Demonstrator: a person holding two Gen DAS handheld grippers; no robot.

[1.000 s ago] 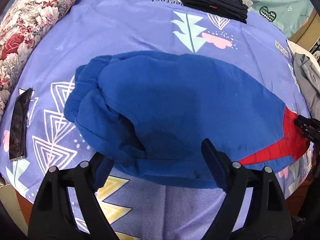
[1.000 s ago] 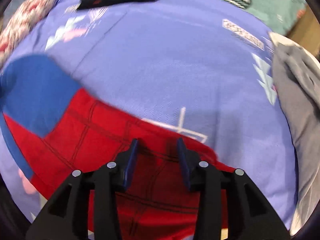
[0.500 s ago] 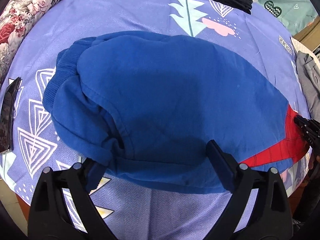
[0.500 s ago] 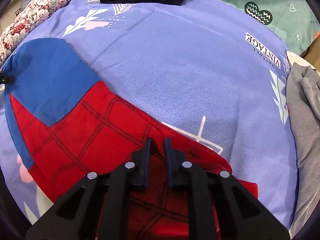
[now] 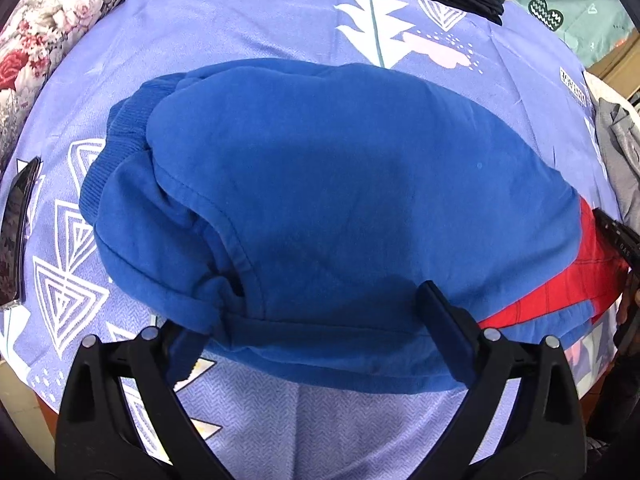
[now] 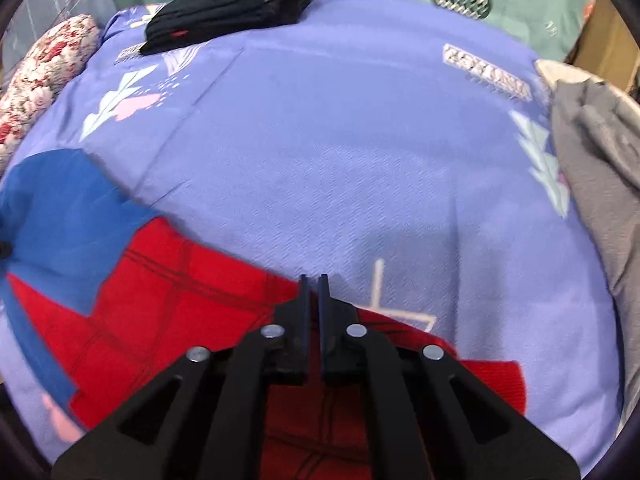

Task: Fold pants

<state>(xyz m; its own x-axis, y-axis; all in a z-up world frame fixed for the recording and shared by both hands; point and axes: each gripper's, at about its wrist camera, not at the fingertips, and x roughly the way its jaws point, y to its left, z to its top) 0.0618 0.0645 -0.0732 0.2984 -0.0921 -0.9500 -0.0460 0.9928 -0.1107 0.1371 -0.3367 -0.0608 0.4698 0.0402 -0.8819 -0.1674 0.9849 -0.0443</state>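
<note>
Under left gripper point(image 5: 316, 328), pants point(image 5: 340, 200)

I read "perfect" upside down on the sheet point(image 5: 260, 20) at the top edge; its other printed labels blur beyond reading.

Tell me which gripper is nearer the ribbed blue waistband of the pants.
Left. The left gripper straddles the blue end beside the waistband; the right gripper is over the red leg end, jaws opening.

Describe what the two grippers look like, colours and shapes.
Both are matte black plastic. The left gripper and right gripper each have two angular, triangular-cutout arms with silver round rivets, ending in flat dark navy finger pads.
</note>
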